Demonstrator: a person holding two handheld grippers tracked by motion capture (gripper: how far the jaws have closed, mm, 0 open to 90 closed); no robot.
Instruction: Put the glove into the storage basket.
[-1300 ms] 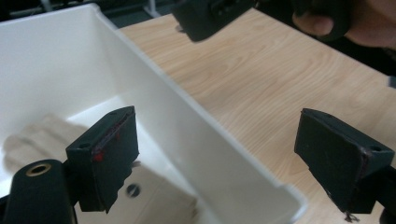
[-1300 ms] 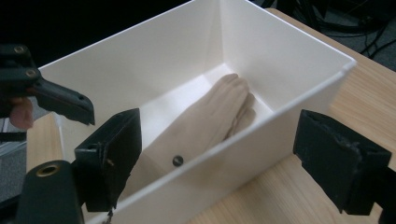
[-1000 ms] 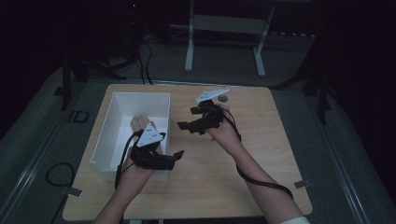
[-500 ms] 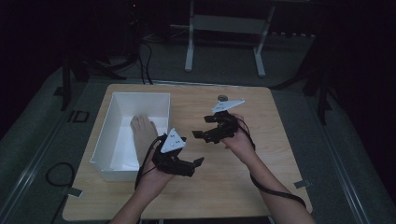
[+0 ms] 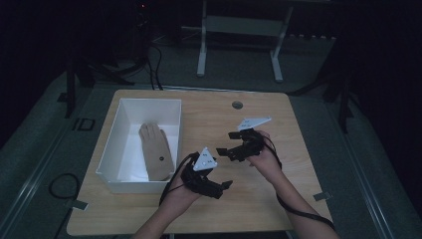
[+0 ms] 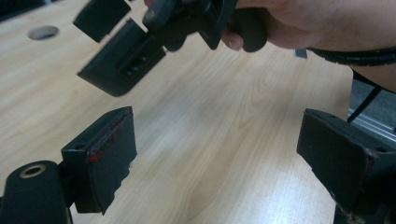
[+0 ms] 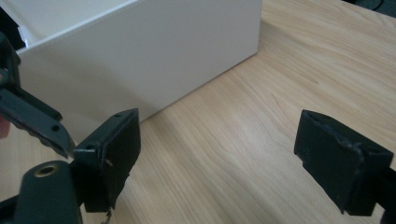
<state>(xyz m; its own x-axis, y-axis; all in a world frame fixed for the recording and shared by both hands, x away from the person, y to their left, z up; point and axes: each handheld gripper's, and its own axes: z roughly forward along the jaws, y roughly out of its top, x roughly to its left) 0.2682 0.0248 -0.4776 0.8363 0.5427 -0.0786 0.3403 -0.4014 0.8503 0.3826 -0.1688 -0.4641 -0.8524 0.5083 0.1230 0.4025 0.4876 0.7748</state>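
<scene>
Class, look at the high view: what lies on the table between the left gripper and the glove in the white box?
The white box's near right wall stands between the left gripper and the glove; otherwise bare table, seen in the high view.

A wooden table (image 5: 209, 219) occupies the frame centre. A white box (image 5: 175, 115) stands at centre left and holds a tan glove (image 5: 155, 149). The left gripper (image 5: 219, 187) sits just right of the box, lower centre. The right gripper (image 5: 225, 144) is right of centre; both carry nothing.
</scene>
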